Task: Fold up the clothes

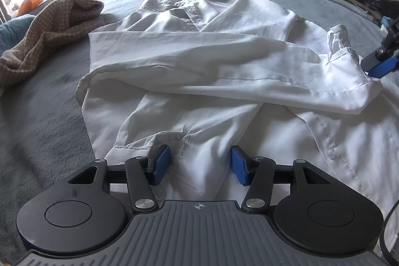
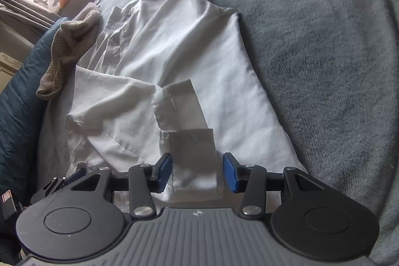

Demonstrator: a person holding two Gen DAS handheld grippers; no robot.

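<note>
Your white shirt point(image 1: 199, 61) lies face up mid-bed on the grey blanket point(image 1: 49, 96), one sleeve point(image 1: 224, 74) drawn across the chest so the body can be folded narrower. Your left claw point(image 1: 200, 167) stands spread over the lower front, pinching nothing. Your right claw point(image 2: 197, 172) is likewise spread, astride the sleeve's cuff point(image 2: 192, 148) without pressing it. A brown knit garment point(image 1: 47, 34) waits near the bed's left edge.
</note>
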